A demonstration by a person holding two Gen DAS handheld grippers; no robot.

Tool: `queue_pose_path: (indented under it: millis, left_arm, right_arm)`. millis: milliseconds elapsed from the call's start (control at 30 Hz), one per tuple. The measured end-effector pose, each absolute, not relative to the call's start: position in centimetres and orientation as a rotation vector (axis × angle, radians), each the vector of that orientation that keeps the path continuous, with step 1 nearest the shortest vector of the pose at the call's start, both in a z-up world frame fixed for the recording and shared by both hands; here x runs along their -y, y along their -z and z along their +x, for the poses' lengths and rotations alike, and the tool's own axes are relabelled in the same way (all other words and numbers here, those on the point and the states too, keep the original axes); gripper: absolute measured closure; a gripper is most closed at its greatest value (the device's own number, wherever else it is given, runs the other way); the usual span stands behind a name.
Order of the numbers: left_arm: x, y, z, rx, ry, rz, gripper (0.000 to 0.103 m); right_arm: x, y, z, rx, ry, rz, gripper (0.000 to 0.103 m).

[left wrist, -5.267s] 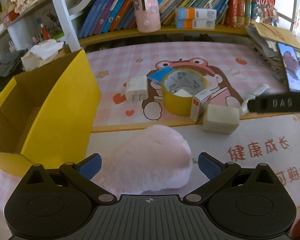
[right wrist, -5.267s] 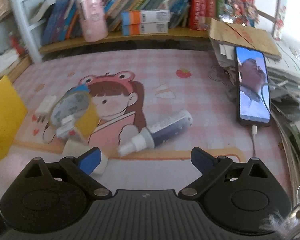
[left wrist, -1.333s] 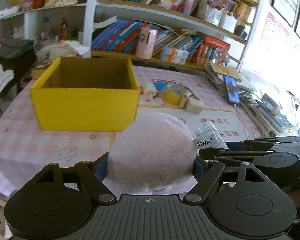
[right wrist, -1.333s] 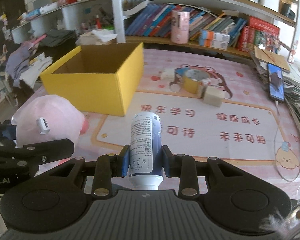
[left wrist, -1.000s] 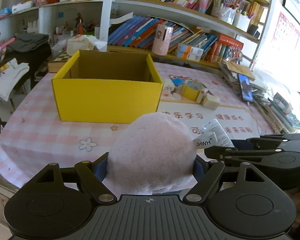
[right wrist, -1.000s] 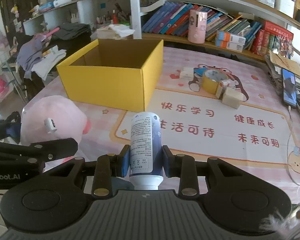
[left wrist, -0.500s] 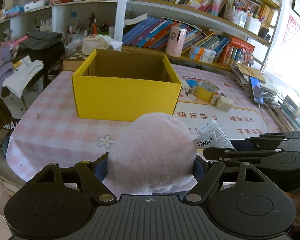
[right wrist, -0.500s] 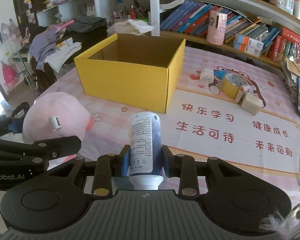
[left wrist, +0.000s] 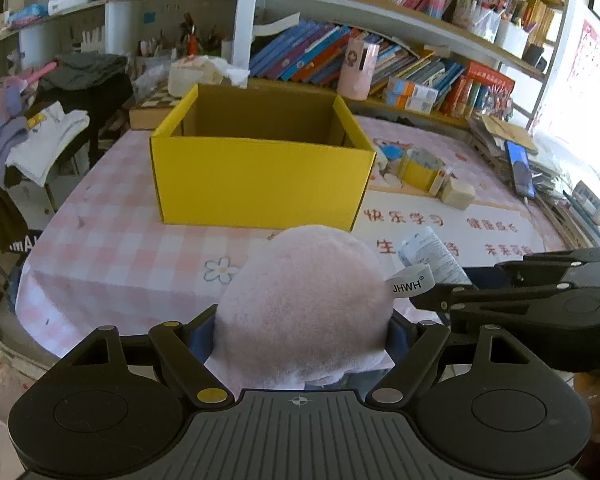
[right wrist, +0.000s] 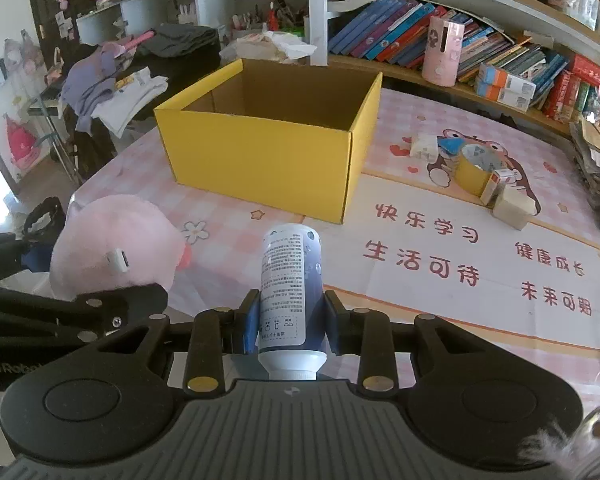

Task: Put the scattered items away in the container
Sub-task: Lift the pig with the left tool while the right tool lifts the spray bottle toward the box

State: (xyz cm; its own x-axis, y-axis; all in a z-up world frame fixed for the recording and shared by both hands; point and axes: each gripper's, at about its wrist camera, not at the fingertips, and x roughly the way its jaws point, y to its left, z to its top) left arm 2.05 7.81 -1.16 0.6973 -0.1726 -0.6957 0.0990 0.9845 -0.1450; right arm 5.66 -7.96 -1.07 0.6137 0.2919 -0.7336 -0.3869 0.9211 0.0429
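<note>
My left gripper [left wrist: 302,330] is shut on a pink plush toy [left wrist: 304,300], held in the air near the table's front edge; the toy also shows in the right wrist view [right wrist: 116,246]. My right gripper [right wrist: 290,326] is shut on a blue and white spray bottle [right wrist: 290,280], base pointing forward; its end shows in the left wrist view [left wrist: 430,254]. The open yellow cardboard box [left wrist: 260,176] stands ahead on the table, seen too in the right wrist view [right wrist: 276,148]. Its inside looks empty.
A yellow tape roll [right wrist: 474,170], a small white box [right wrist: 422,146], a carton [right wrist: 494,186] and a beige block [right wrist: 514,204] lie right of the box. A phone [left wrist: 520,168] lies at the right edge. Bookshelves stand behind; clothes hang at the left.
Both grippers have drawn back and shifted left with their loads, so the yellow box now sits more centred ahead. Earlier still, both were open over the toy and the bottle on the table.
</note>
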Motion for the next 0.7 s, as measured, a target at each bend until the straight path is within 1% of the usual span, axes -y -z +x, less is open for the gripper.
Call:
queue_pose_path:
  millis: [700]
  left_arm:
    - [-8.3,1.8,2.0,-0.837,0.140,-0.072,0.022]
  right_arm:
    - [7.2,2.2,5.6,-0.869,-0.418,-0.089,0.072]
